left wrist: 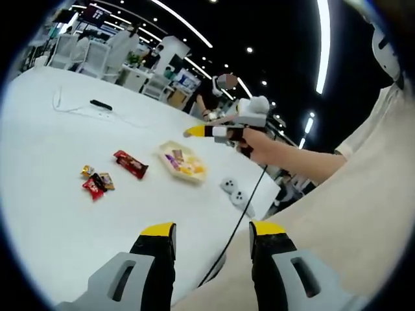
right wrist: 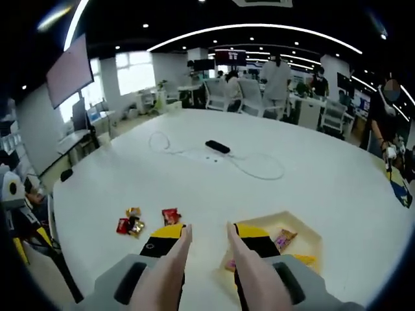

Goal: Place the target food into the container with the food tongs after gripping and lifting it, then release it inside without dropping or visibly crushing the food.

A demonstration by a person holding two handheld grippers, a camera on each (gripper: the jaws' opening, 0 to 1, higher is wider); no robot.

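Note:
A shallow cream tray (left wrist: 170, 150) (right wrist: 310, 254) holding a few wrapped snacks lies on the white table. Left of it sit a red wrapped bar (left wrist: 131, 164) (right wrist: 170, 216) and a small pile of wrapped sweets (left wrist: 96, 181) (right wrist: 130, 224). My right gripper (right wrist: 209, 232) is shut on beige food tongs (right wrist: 174, 265), whose two arms run along the inside of its jaws. The tong tips stand apart with nothing between them, just short of the tray's near edge. In the left gripper view, the right gripper (left wrist: 224, 129) hovers above the tray in a hand. My left gripper (left wrist: 214, 230) is open and holds nothing, near the table edge.
A black remote (left wrist: 100, 104) (right wrist: 217, 146) and a white cable (left wrist: 71, 109) (right wrist: 259, 165) lie farther across the table. A small white device (left wrist: 235, 192) sits by the table edge near the tray. Chairs, desks and people stand beyond the table.

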